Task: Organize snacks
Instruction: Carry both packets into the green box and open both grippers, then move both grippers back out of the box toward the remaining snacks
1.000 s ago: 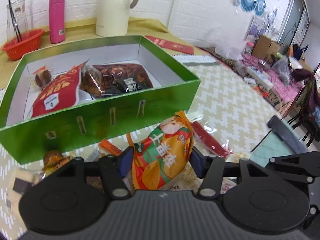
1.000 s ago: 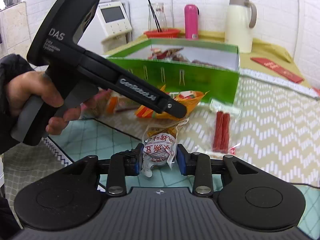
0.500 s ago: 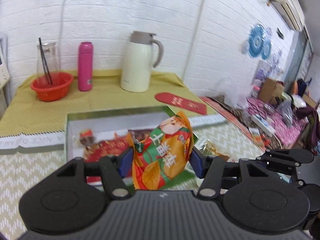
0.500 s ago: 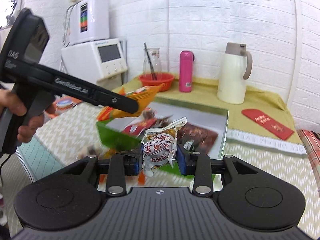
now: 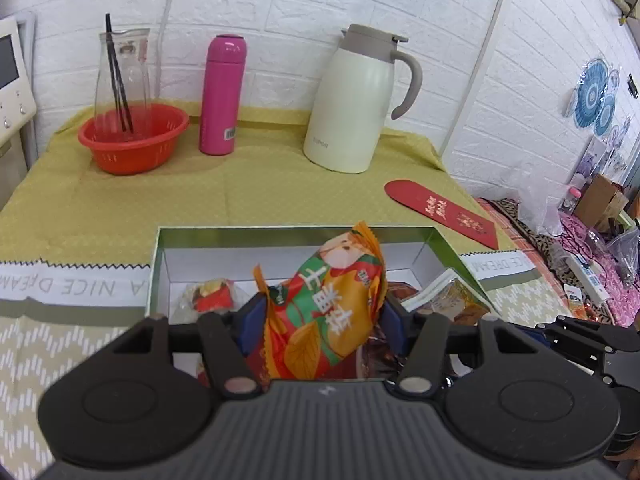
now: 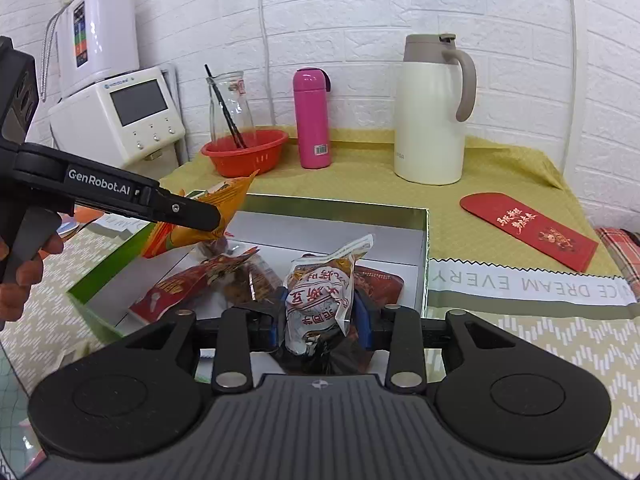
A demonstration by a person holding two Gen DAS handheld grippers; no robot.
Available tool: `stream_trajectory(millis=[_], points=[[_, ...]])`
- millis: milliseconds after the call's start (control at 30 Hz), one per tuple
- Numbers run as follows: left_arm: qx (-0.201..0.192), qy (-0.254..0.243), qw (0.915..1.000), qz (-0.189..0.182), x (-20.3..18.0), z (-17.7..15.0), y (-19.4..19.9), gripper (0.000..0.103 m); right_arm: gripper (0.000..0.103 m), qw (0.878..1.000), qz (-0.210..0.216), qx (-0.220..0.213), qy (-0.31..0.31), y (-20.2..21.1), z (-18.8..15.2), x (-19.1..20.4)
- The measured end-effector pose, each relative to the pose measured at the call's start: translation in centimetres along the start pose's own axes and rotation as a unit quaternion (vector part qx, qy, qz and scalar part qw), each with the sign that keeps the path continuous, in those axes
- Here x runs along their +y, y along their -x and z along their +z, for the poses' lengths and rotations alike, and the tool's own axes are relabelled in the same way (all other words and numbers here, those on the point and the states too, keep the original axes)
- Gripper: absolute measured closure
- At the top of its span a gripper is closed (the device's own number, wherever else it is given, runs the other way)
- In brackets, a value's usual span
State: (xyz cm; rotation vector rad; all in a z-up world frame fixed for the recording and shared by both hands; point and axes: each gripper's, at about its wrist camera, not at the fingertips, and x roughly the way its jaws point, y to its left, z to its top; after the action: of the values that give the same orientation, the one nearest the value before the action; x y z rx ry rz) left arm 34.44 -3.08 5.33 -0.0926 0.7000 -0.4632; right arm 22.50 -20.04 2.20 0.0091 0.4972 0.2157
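My left gripper [image 5: 322, 322] is shut on an orange and green snack packet [image 5: 332, 312] and holds it over the open green box [image 5: 280, 233]. My right gripper [image 6: 320, 312] is shut on a clear packet with red print [image 6: 320, 300] and holds it over the same box [image 6: 425, 256]. The left gripper and its orange packet [image 6: 208, 208] show in the right wrist view above the box's left side. Inside the box lie a red packet [image 6: 176, 292], a dark brown packet [image 6: 380, 284] and a small wrapped snack [image 5: 212, 298].
Behind the box on the yellow cloth stand a red basket [image 5: 134, 140] with a glass carafe, a pink bottle [image 5: 222, 96] and a cream thermos jug [image 5: 358, 100]. A red envelope [image 5: 440, 212] lies to the right. White appliances [image 6: 116, 112] stand at the left.
Both grippers have lifted their packets from the table in front of the box and carried them forward over the open box. Both stay shut.
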Motion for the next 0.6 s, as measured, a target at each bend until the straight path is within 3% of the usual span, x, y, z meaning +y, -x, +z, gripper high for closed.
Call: stream_trajectory(millis=[233,333,367,433,600], points=[[0.011,0.004,0.9998,0.013,0.7,0.4,-2.7,0.039,0.042,1.0,0.001,0.019,-0.008,-3.3,0.3,-0.6],[-0.02,0.01,0.9991,0.036,0.9,0.0,-2.6,0.0,0.038,1.0,0.003,0.025,0.002,-3.8,0.1,-0.5],[-0.033,0.004,0.9985,0.044,0.8,-0.2,-2.3,0.0,0.033,1.0,0.001,0.018,0.011,-3.7,0.1,-0.3],[-0.035,0.0,0.9977,0.059,0.6,-0.2,-2.2,0.0,0.0,1.0,0.007,0.011,0.025,-3.4,0.0,-0.2],[-0.035,0.015,0.9971,0.065,0.8,-0.5,-1.5,0.0,0.0,0.999,0.011,-0.004,0.03,-2.8,-0.4,0.3]])
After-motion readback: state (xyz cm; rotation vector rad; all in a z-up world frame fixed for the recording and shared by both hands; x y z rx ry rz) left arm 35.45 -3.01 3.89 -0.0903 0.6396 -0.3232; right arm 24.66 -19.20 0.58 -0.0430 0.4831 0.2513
